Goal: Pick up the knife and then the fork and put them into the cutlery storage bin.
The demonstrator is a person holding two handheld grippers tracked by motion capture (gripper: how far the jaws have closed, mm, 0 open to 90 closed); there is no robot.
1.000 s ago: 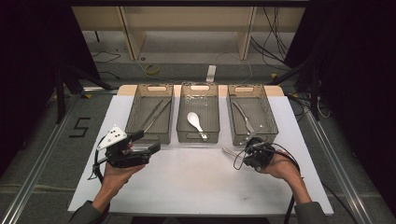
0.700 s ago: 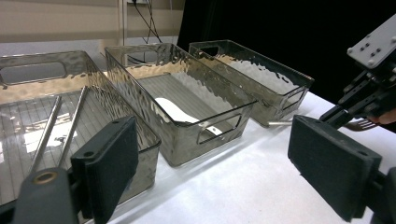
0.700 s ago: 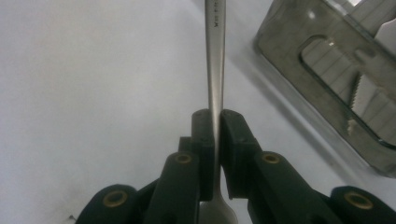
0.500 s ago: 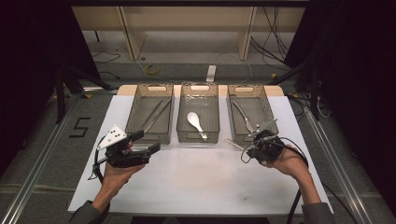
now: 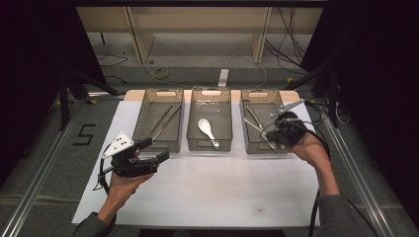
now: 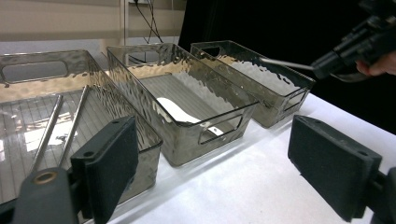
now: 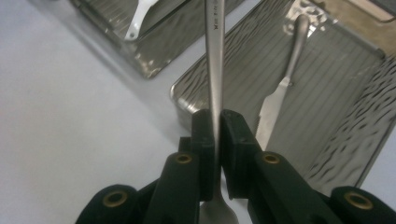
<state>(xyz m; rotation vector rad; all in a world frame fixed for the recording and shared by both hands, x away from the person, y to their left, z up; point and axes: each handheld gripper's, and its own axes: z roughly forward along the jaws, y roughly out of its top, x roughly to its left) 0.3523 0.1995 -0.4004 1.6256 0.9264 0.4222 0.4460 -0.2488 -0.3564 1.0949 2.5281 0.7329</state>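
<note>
My right gripper (image 5: 284, 123) hangs over the front right corner of the right clear bin (image 5: 257, 148), shut on a slim metal utensil (image 5: 291, 105) whose handle points away and to the right. In the right gripper view the jaws (image 7: 215, 126) pinch that utensil (image 7: 215, 56) near its wider end, above a knife (image 7: 280, 98) lying in the bin. My left gripper (image 5: 150, 152) is held level above the white mat in front of the left bin (image 5: 157, 144). It stands open (image 6: 224, 168) with nothing between its pads.
Three clear bins stand in a row at the mat's far edge. The left one holds two thin metal rods (image 5: 163, 121), the middle bin (image 5: 209, 144) a white spoon (image 5: 206, 127). White mat (image 5: 207, 197) stretches between my hands. Dark floor and cables surround the table.
My right gripper has risen and moved away and to the right with the utensil, from the mat's edge to above the right bin's corner. The left gripper has stayed where it was.
</note>
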